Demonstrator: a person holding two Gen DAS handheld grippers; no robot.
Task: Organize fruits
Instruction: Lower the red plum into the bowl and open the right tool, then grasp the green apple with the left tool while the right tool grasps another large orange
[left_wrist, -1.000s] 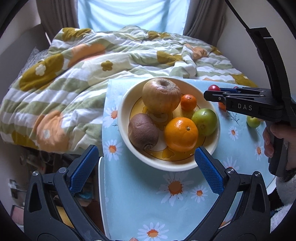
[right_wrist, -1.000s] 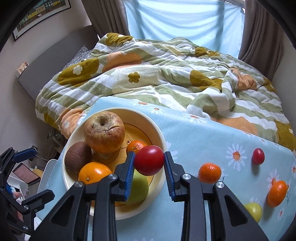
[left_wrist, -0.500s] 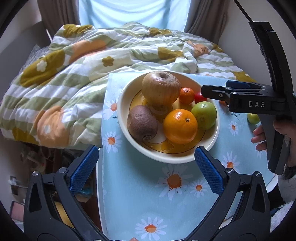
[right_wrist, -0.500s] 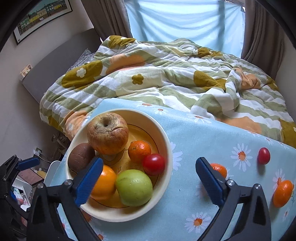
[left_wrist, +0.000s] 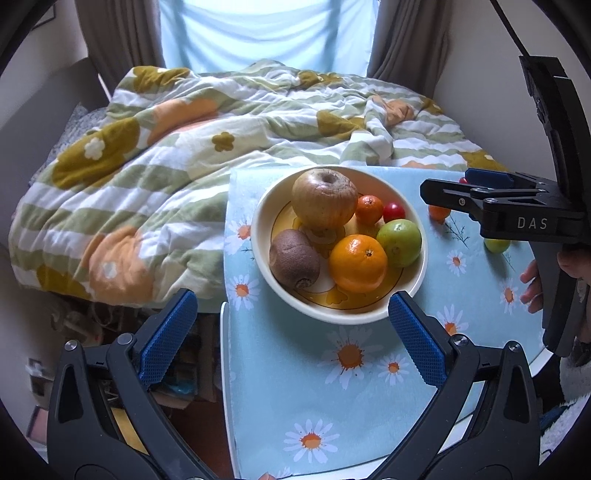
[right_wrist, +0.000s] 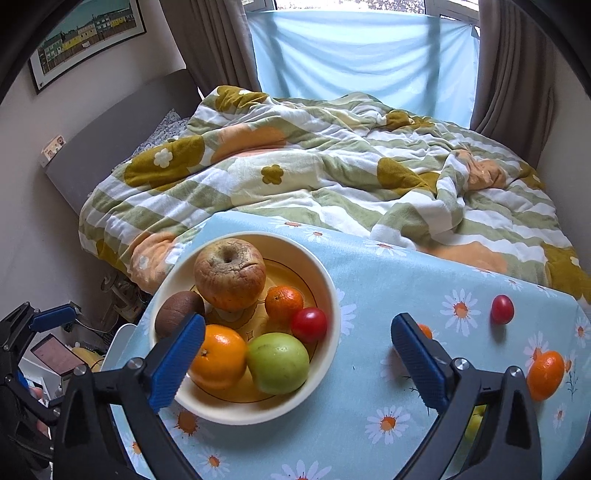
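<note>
A cream bowl (left_wrist: 413, 295) (right_wrist: 325, 273) on the daisy tablecloth holds a wrinkled apple (right_wrist: 229, 272), a kiwi (right_wrist: 177, 317), an orange (right_wrist: 218, 356), a green fruit (right_wrist: 277, 362), a small tangerine (right_wrist: 283, 303) and a red tomato (right_wrist: 308, 325) (left_wrist: 393, 211). My right gripper (right_wrist: 297, 363) is open and empty above the bowl's near right side. My left gripper (left_wrist: 291, 336) is open and empty in front of the bowl. Loose on the cloth to the right lie a second red tomato (right_wrist: 502, 309), a tangerine (right_wrist: 546, 374), a partly hidden one (right_wrist: 424, 330) and a green fruit (left_wrist: 496, 244).
A bed with a flowered quilt (right_wrist: 332, 177) lies just beyond the table's far edge. The table's left edge (left_wrist: 226, 332) drops to a cluttered floor. The right gripper's body (left_wrist: 517, 218) hangs over the table's right side in the left wrist view.
My right gripper opened and let go of the red tomato, which now lies in the bowl, then drew back and up. My left gripper rose a little.
</note>
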